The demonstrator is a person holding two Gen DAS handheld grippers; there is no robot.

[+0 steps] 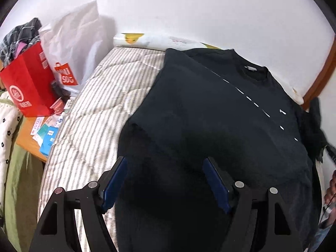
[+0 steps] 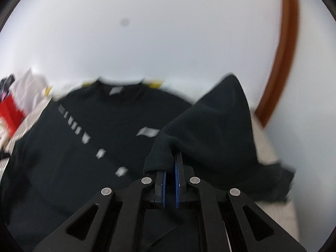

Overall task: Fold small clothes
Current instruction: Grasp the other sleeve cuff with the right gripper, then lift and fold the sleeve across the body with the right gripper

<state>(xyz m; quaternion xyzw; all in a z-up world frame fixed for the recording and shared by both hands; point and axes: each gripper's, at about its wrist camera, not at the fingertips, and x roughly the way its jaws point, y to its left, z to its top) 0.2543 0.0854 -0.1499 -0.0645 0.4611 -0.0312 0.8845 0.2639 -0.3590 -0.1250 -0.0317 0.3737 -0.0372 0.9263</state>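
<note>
Claws differ sharply at this moment. The left claw (image 1: 164,168) hangs tilted down over the near part of a black sweater (image 1: 210,109), its blue pads (image 1: 114,183) spread wide with only dark cloth below them and nothing between them. That sweater lies spread on a bed with a grey-and-white striped cover (image 1: 100,105), its collar towards the white wall (image 1: 189,10) and a dotted white line of marks running slantwise across its chest; its left side is already folded in over the body. Beside the bed on the left, a wooden table (image 1: 27,138) carries a red paper bag (image 1: 29,84), a white plastic bag (image 1: 73,48) and some small cartons. At the right edge of the left wrist view, part of a hand (image 1: 330,189) shows, too cut off to read its grip. From the right wrist view, which is blurred, the right claw (image 2: 171,157) points down and forward over the same sweater (image 2: 73,147), its jaws nearly together and pinching a sleeve (image 2: 210,130) at the cuff. The cuff drapes over the left finger, and the sleeve rises from the pinch into a peak above the bed, lifted clear of the sweater's body. A brown wooden door frame (image 2: 287,52) curves behind it on the right.
</note>
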